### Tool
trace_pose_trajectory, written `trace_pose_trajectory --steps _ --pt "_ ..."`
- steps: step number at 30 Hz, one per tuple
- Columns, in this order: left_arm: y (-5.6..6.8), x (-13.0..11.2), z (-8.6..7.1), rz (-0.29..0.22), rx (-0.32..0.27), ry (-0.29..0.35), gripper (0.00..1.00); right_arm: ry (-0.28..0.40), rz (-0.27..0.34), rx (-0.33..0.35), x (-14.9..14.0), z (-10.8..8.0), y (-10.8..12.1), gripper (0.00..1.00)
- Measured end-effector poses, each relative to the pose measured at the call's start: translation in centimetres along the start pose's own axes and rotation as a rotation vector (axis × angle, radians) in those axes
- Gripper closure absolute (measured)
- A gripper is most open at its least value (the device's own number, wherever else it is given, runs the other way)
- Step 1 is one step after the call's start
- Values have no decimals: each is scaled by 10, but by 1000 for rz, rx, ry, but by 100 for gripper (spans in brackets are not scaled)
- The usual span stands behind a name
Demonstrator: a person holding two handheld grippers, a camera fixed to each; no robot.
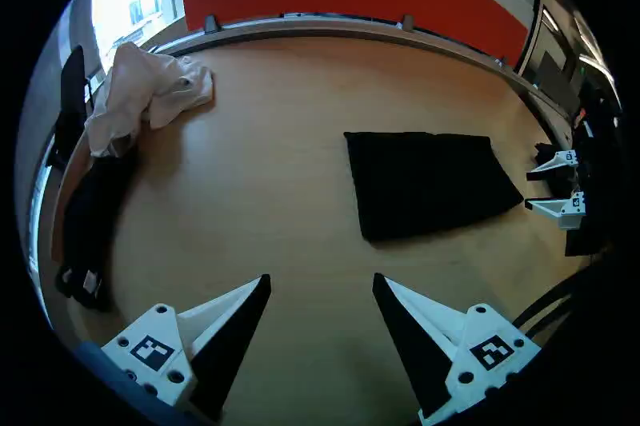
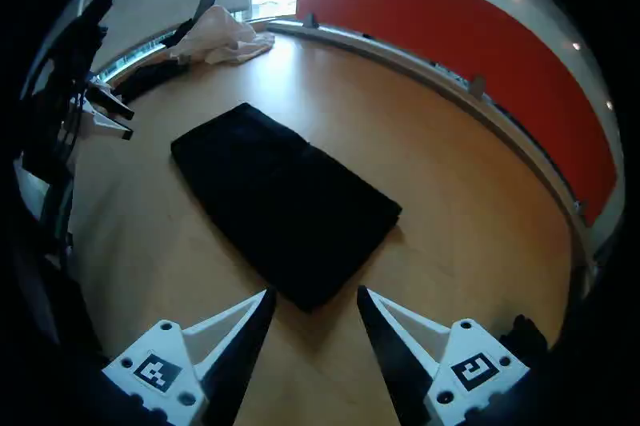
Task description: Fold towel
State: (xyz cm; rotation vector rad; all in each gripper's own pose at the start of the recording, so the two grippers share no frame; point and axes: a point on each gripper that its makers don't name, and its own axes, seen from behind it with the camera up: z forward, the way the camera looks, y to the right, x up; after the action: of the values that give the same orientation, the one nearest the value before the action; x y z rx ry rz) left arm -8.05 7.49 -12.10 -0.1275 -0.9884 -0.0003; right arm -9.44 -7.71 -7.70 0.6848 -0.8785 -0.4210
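The black towel (image 2: pixel 280 202) seems soft and limp; left gripper (image 1: pixel 321 278) and right gripper (image 2: pixel 316 292), both open and empty, should pinch its corners

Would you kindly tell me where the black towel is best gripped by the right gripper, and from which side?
Probably its near short edge, at a corner. The black towel lies flat on the table, so only its rim offers a hold. That edge sits just ahead of the right gripper, whose jaws stand open; come in low from this near side, along the tabletop.
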Motion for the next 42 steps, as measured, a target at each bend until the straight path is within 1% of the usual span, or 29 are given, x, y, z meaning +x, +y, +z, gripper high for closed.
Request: trace_pose_trajectory --steps 2,5,7,9,14,15,20,22,26,27,32,35,38,42 --pt "-4 -2 -2 -6 6 -1 5 -20 -8 14 -6 2 -1 33" --pt "-9 -6 -5 -13 12 -3 5 -42 -13 32 -12 5 -2 48" --pt "-12 -8 -5 -16 16 -4 5 -50 -12 42 -14 7 -3 55" --pt "-14 -10 -6 -18 18 -6 5 -56 -9 50 -15 9 -4 57" --pt "-15 -12 -6 -20 17 -7 5 -58 -11 64 -16 12 -6 57" --pt "-15 -12 -7 -20 17 -7 5 -60 -12 67 -16 12 -7 59" --pt "-15 -11 -7 -19 17 -4 5 -61 -19 71 -17 16 -7 75" --pt "-16 -11 -7 -18 18 -5 5 -56 -16 72 -16 17 -8 78" --pt "-16 -12 -7 -17 19 -6 5 -48 -10 67 -14 19 -7 91" --pt "-16 -12 -7 -17 19 -7 5 -47 -8 66 -14 19 -7 93" --pt "-16 -12 -7 -15 20 -8 5 -37 -4 57 -10 18 -6 93" --pt "-16 -12 -7 -14 20 -8 5 -24 -10 37 -4 14 -2 93" --pt "-15 -9 -7 -15 19 -6 5 0 -22 19 8 6 2 93" --pt "-14 -5 -7 -17 17 1 5 45 -42 -10 32 -7 9 93"
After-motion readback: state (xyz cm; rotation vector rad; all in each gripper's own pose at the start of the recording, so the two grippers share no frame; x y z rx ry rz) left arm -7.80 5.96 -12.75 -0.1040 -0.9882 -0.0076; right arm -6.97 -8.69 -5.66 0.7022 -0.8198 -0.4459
